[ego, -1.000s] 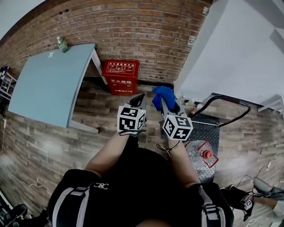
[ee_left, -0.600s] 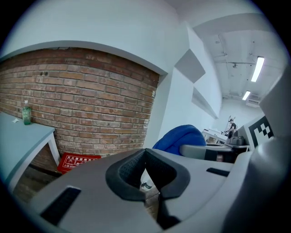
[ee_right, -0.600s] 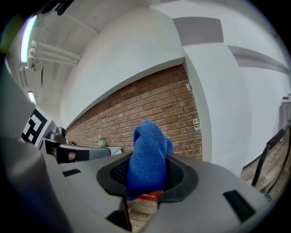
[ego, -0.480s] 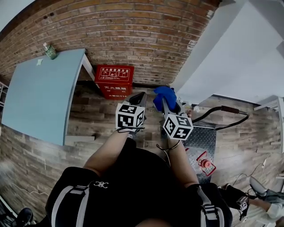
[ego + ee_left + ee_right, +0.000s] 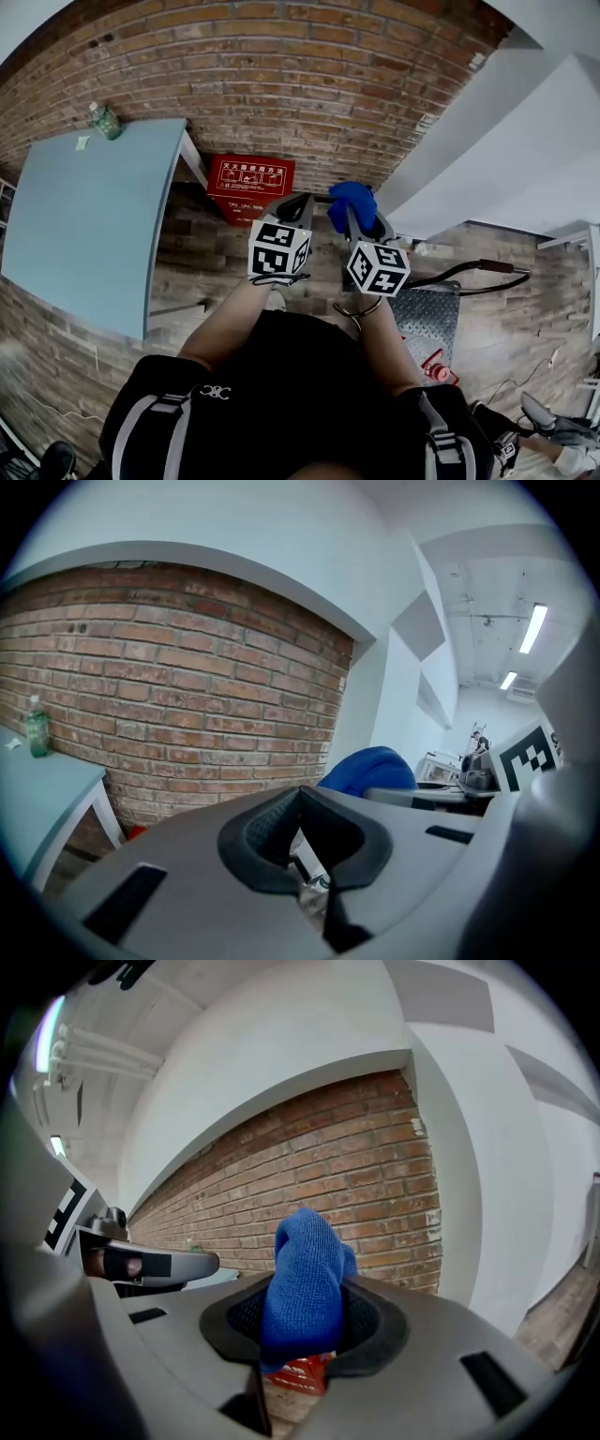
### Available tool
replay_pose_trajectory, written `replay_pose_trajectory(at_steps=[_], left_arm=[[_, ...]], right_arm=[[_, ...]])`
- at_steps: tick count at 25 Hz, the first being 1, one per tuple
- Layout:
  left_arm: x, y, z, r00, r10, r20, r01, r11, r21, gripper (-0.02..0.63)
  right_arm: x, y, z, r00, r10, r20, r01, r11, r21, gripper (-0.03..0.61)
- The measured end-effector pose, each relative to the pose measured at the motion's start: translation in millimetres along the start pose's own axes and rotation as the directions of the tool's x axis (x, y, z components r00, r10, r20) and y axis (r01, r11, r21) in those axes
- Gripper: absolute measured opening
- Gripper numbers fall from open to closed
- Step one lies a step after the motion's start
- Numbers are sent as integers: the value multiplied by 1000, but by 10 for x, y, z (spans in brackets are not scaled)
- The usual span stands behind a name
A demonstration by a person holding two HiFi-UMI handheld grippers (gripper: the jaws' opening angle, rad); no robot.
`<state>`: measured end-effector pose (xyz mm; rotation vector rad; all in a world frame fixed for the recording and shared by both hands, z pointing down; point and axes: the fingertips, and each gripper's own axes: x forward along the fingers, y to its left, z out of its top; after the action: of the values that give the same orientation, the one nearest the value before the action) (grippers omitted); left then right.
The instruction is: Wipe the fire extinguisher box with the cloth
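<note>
Head view: right gripper [image 5: 357,224] holds cloth [image 5: 352,196] apart from box [image 5: 249,176].

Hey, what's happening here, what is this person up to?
A person holds a gripper in each hand. The right gripper has its jaws shut on a blue cloth. The left gripper is shut and empty. Both are held out towards the red fire extinguisher box, which stands on the floor against the brick wall. The cloth is clear of the box, so wiping has not begun.
</note>
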<state>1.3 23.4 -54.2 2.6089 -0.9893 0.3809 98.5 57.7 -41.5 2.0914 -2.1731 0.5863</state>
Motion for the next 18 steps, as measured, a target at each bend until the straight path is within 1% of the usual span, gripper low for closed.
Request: replay_pose_trajectory(at_steps=[4,8,12,15,18], left_arm=[[117,308,0,1000,18,-13,-19,999,-29,8],[241,425,-79,999,25,-45,-27,998,-55,8],[427,526,-52,996,55,-63,-59,996,-65,8],[590,604,-14,992,99,-74,-104,992,-70,8],[756,698,81,987,142,-81,-150,985,-91,8]], right_arm=[[295,132,47,1000,23,-6,-23,1000,-14,126],[506,198,-4,997,58,-46,-60,998,-36,126],[764,118,36,994,92,-61,-94,995,-31,126],[982,-8,108,989,127,-70,-130,991,-43,126],[1218,-141,258,983,165,-75,-169,985,-42,126]])
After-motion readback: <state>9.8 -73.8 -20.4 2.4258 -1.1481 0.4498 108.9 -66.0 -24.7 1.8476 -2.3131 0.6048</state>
